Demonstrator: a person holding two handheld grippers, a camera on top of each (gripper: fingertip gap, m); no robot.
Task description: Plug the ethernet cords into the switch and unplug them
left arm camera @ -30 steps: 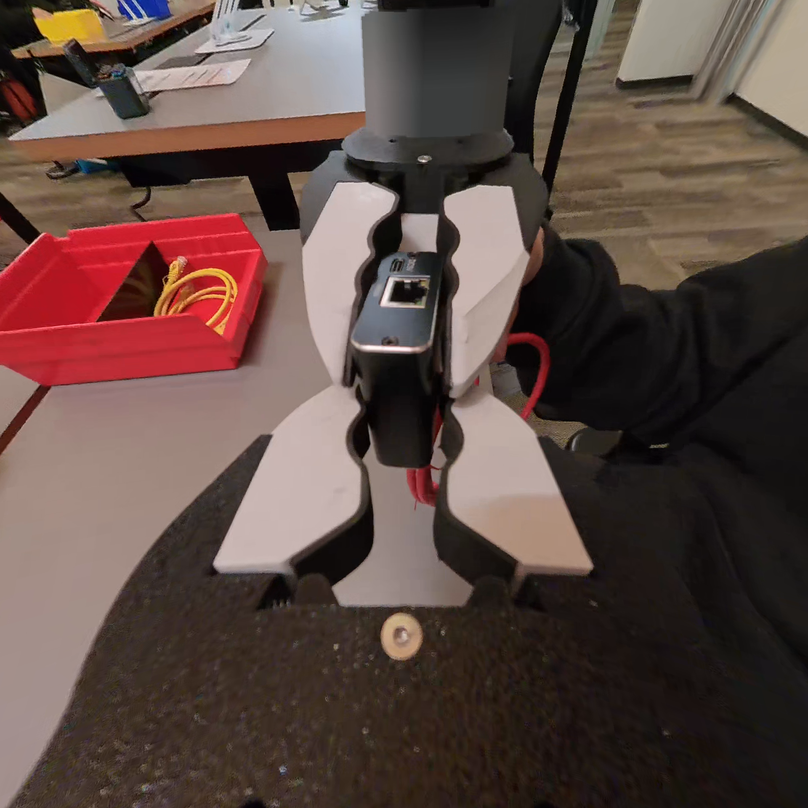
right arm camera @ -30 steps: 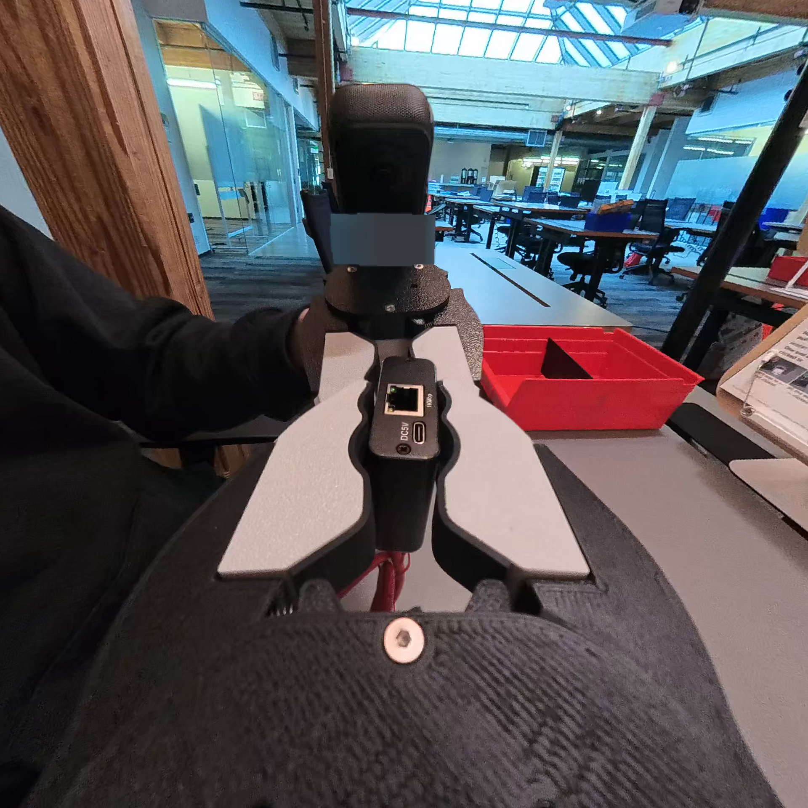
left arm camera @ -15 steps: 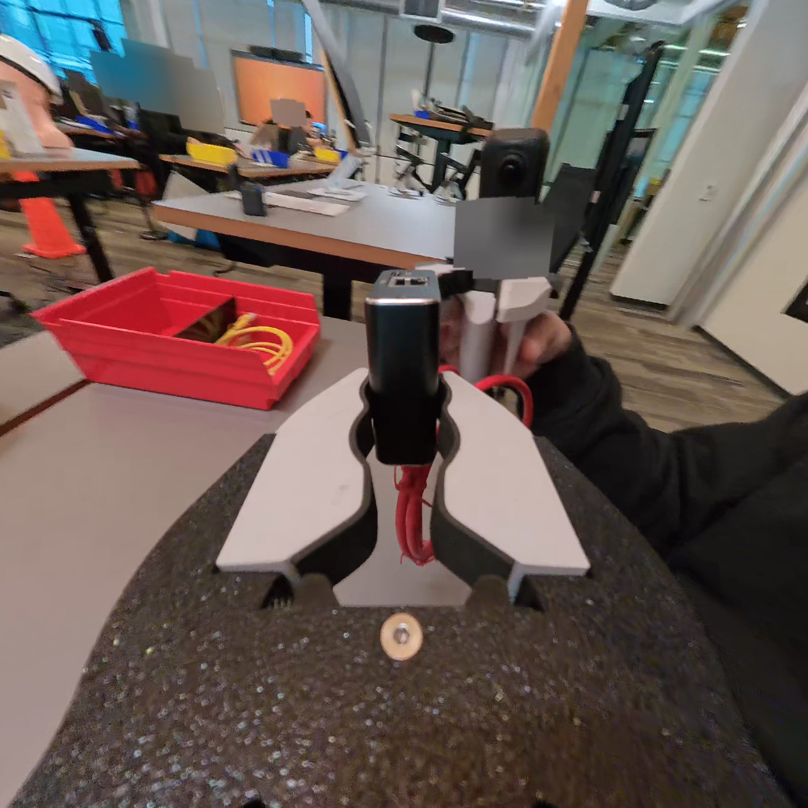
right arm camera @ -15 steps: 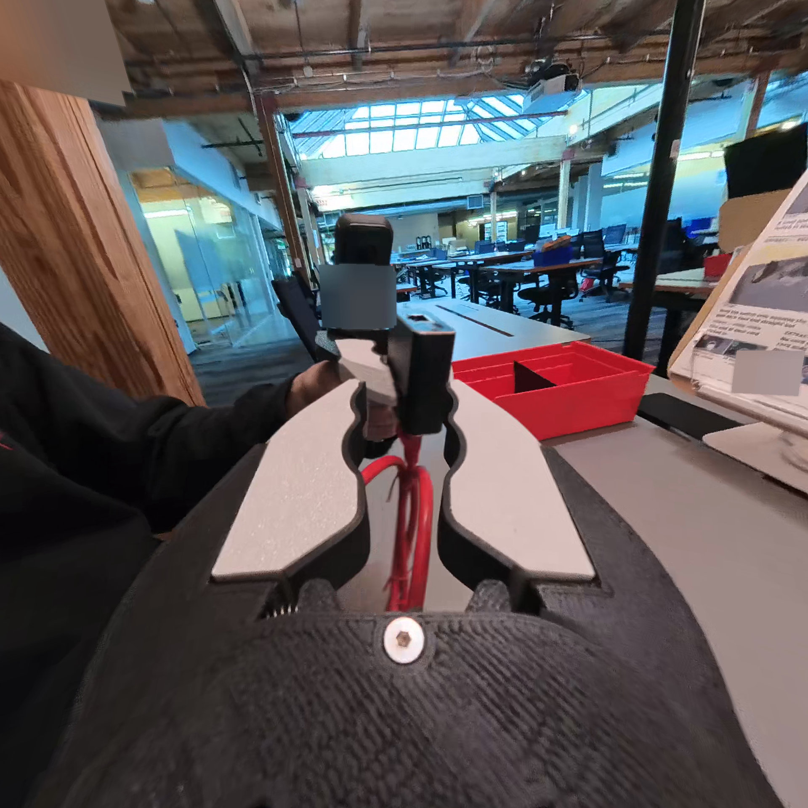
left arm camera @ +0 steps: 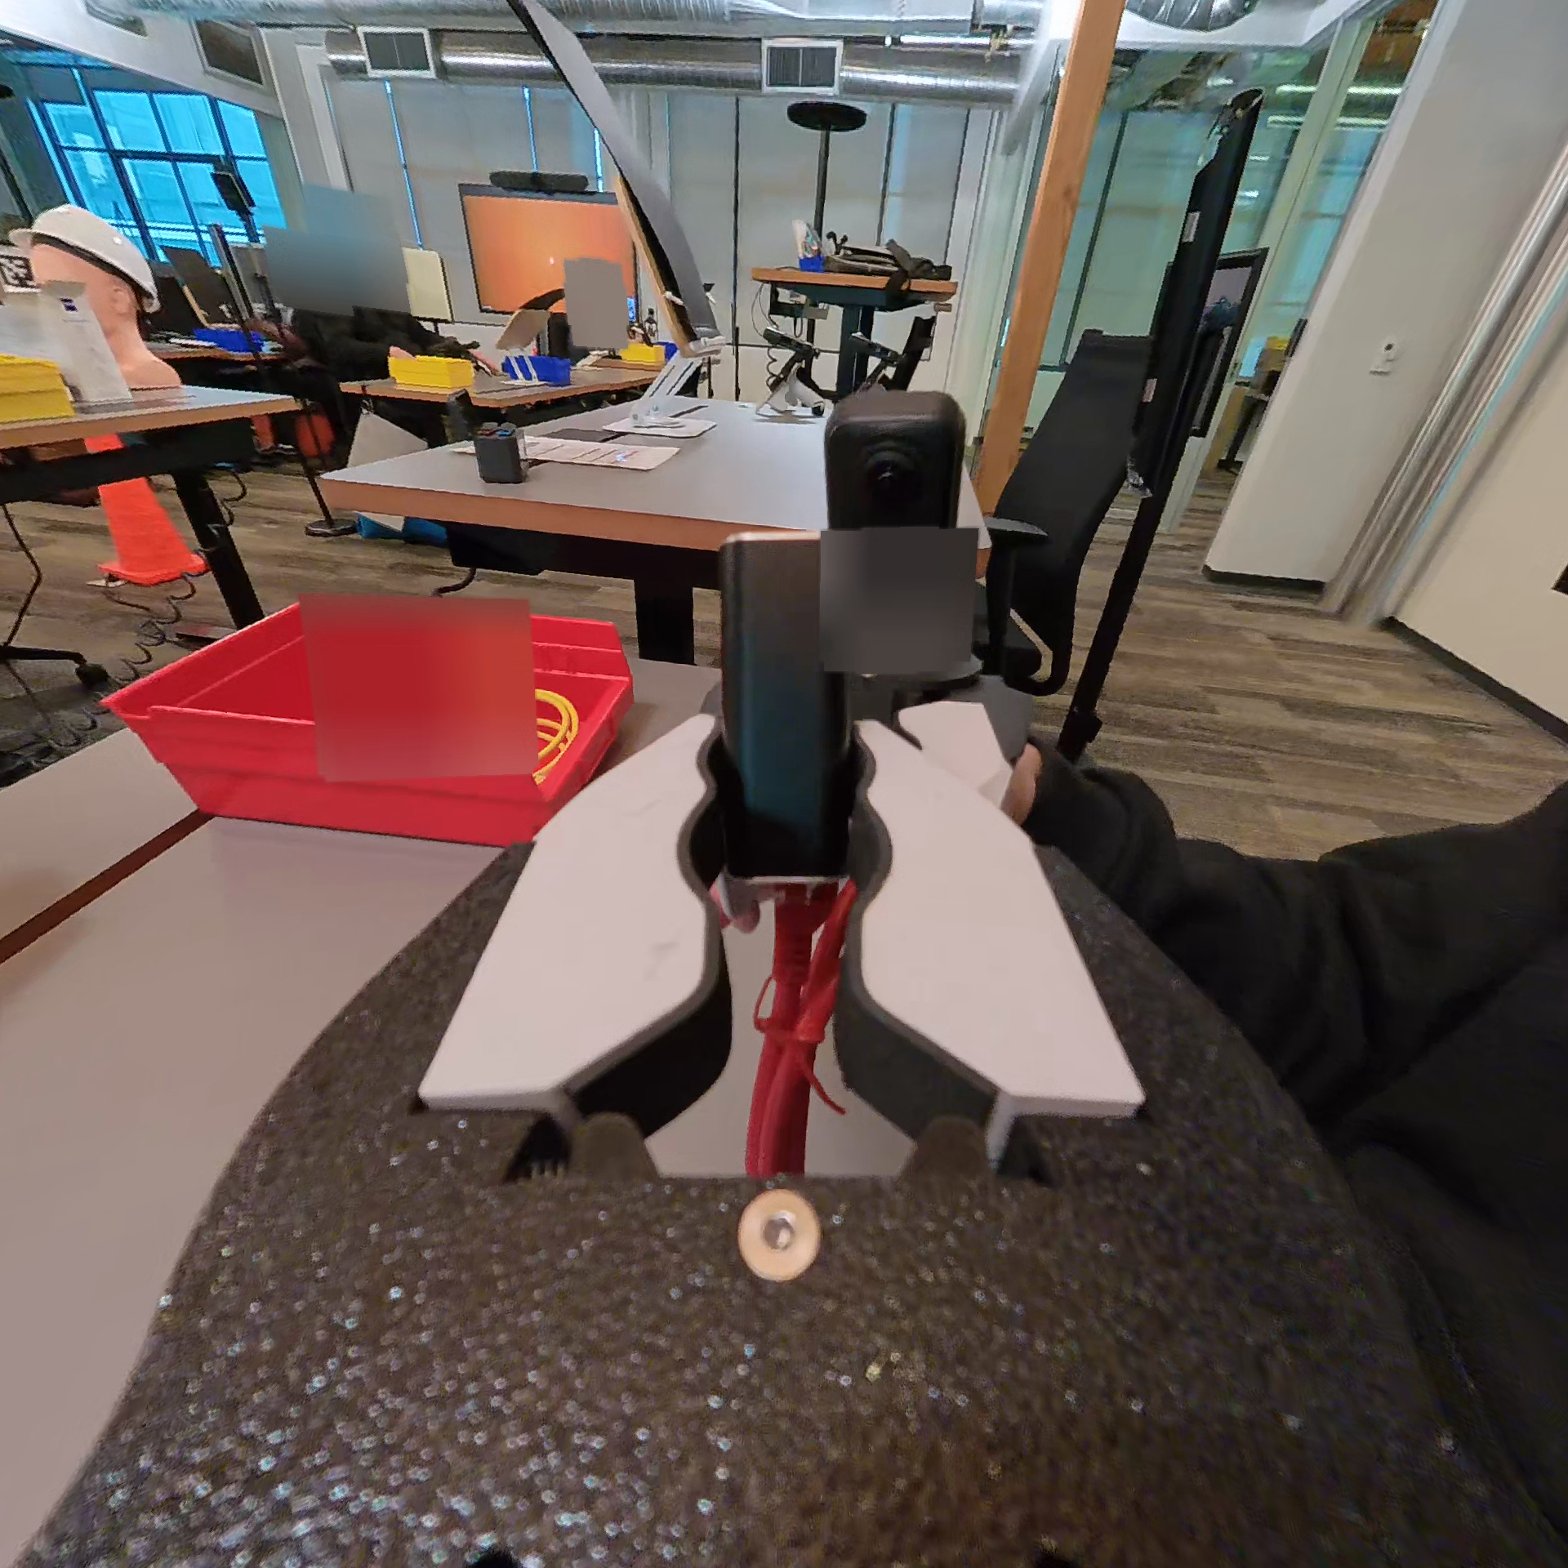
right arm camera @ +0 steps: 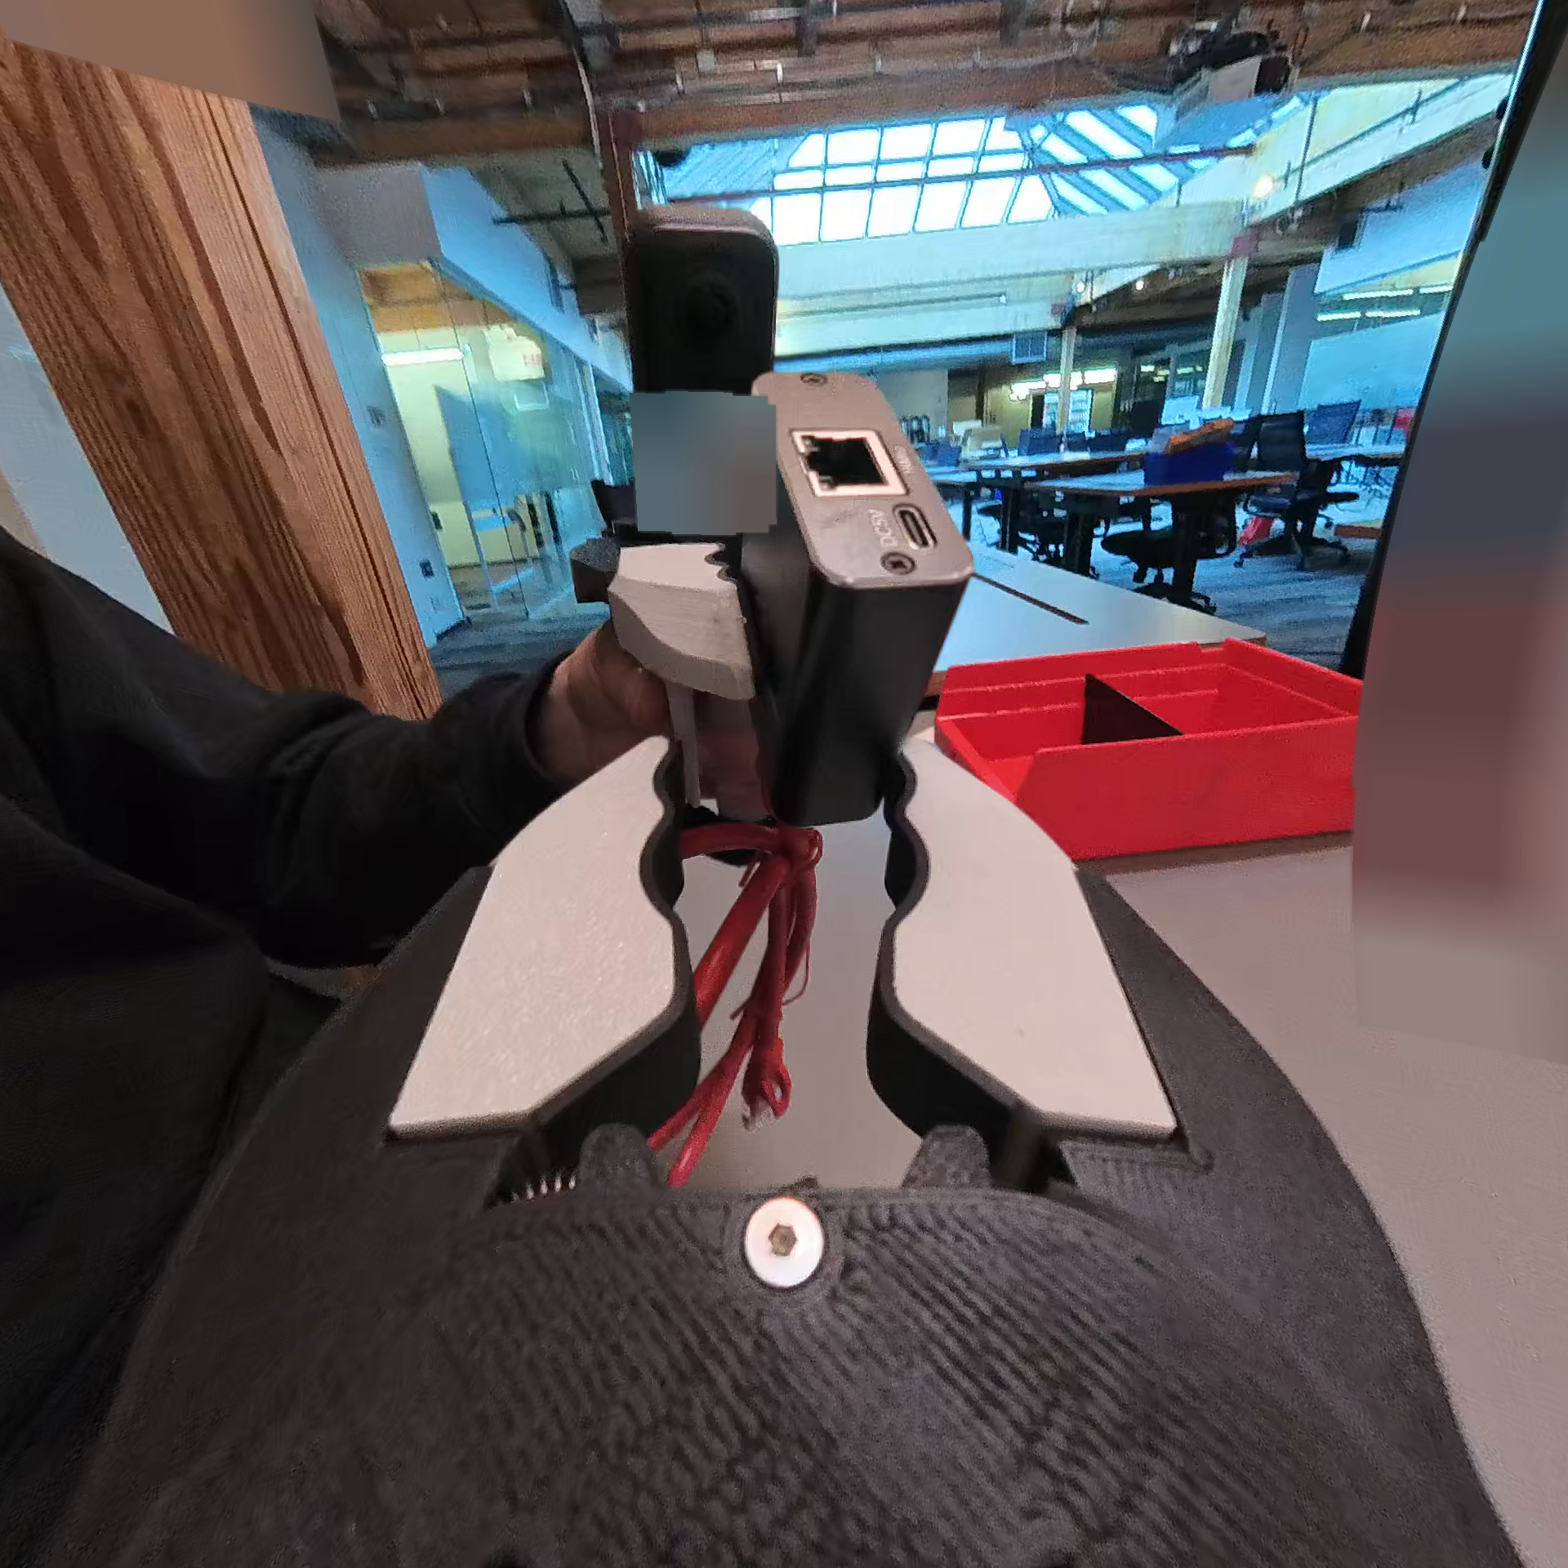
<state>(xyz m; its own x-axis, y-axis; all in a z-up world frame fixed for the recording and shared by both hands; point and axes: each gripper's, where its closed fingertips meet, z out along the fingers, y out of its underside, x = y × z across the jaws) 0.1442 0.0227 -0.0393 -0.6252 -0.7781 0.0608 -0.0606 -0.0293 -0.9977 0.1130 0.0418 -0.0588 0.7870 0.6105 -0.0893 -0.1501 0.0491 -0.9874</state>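
Above the tabletop [left arm camera: 170,976], the left tool [left arm camera: 785,751] is clamped on the upright black switch [left arm camera: 776,662]. The right tool [right arm camera: 785,768] gapes just beside the switch, and a red cord [right arm camera: 768,925] hangs below it.

The left gripper [left arm camera: 785,798] was raised, both fingers clamped against the sides of the switch [left arm camera: 776,704]. The right gripper [right arm camera: 785,793] faced it at close range, fingers parted, the switch between the tips. A dark sleeve [right arm camera: 280,814] covered each forearm.
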